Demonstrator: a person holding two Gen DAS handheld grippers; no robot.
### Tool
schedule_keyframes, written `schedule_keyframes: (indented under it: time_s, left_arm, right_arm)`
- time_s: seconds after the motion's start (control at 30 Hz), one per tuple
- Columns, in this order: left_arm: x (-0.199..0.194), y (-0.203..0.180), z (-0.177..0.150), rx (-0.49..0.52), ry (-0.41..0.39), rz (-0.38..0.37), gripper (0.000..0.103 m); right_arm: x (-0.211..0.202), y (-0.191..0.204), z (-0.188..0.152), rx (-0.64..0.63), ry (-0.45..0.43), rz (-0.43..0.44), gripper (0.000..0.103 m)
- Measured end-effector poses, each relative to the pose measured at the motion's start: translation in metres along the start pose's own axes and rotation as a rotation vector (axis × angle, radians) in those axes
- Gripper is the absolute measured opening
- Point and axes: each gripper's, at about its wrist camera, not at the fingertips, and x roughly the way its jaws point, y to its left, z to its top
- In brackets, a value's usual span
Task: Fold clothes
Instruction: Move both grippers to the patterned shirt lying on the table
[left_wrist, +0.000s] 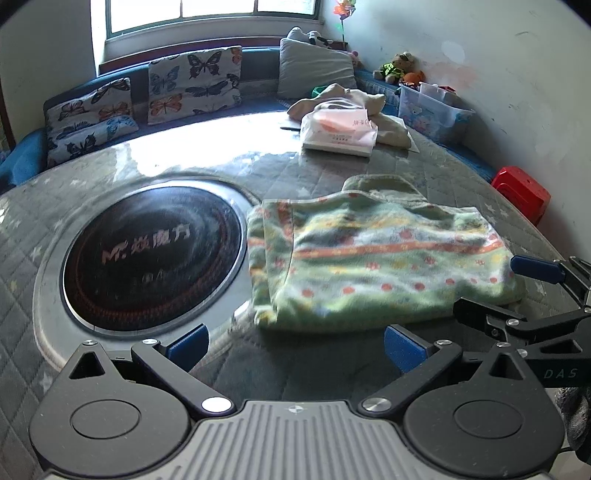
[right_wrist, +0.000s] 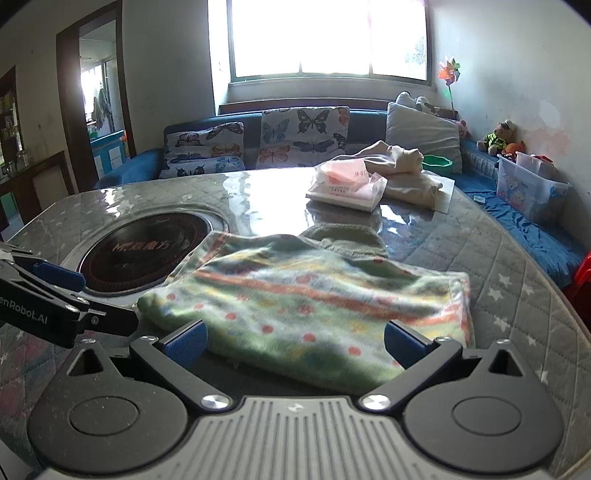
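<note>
A folded green garment (left_wrist: 376, 254) with orange stripes and dots lies flat on the quilted table (left_wrist: 55, 229). My left gripper (left_wrist: 295, 345) is open just short of the garment's near-left corner, and its blue pads (left_wrist: 188, 343) hold nothing. In the right wrist view the garment (right_wrist: 314, 306) fills the middle, its near edge lying between the wide-apart fingers of my open right gripper (right_wrist: 295, 343). Each gripper shows in the other's view: the right gripper (left_wrist: 487, 286) at the garment's right edge, the left gripper (right_wrist: 99, 299) at its left corner.
A round black cooktop (left_wrist: 147, 254) is set into the table left of the garment. Farther back lie a tissue pack (left_wrist: 340, 129) and a crumpled beige cloth (left_wrist: 369, 99). A blue sofa with butterfly cushions (left_wrist: 192, 85), a plastic box (left_wrist: 432, 110) and a red stool (left_wrist: 524, 192) surround the table.
</note>
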Motion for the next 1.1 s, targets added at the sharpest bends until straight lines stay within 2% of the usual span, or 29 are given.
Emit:
schedule_keyframes:
  time_s: [0.1,0.17,0.37,0.47,0.6,0.63,0.67,0.77,0.97,1.0,1.1]
  left_arm:
    - [0.002,-0.002,-0.001,0.004,-0.004,0.004,0.103]
    - [0.000,-0.003,0.006,0.013,-0.011,0.002,0.103]
    - [0.016,0.007,0.056,0.007,-0.044,-0.012,0.103]
    - [0.026,0.006,0.070,0.038,-0.074,-0.024,0.098]
    - [0.044,0.011,0.088,0.049,-0.059,-0.100,0.089]
    - [0.049,0.011,0.091,0.054,-0.057,-0.113,0.081]
    - [0.056,0.010,0.094,0.065,-0.051,-0.126,0.079]
    - [0.080,0.000,0.099,0.105,-0.040,-0.141,0.079]
    - [0.121,-0.010,0.103,0.172,-0.021,-0.160,0.079]
    - [0.125,-0.009,0.103,0.176,-0.013,-0.164,0.079]
    - [0.137,-0.011,0.103,0.181,0.014,-0.180,0.066]
  right_arm:
    - [0.003,-0.003,0.005,0.004,0.011,0.010,0.099]
    - [0.014,-0.012,0.023,0.026,0.043,0.020,0.098]
    - [0.029,-0.038,0.048,0.056,0.001,-0.010,0.086]
    - [0.044,-0.056,0.063,0.076,0.017,-0.020,0.079]
    - [0.072,-0.078,0.080,0.100,0.055,-0.030,0.070]
    - [0.080,-0.082,0.083,0.108,0.066,-0.031,0.069]
    - [0.089,-0.086,0.085,0.112,0.074,-0.036,0.068]
    - [0.116,-0.095,0.091,0.122,0.109,-0.043,0.065]
    - [0.164,-0.105,0.090,0.163,0.185,-0.036,0.049]
    - [0.171,-0.106,0.088,0.172,0.198,-0.033,0.041]
    - [0.178,-0.106,0.085,0.177,0.213,-0.014,0.026]
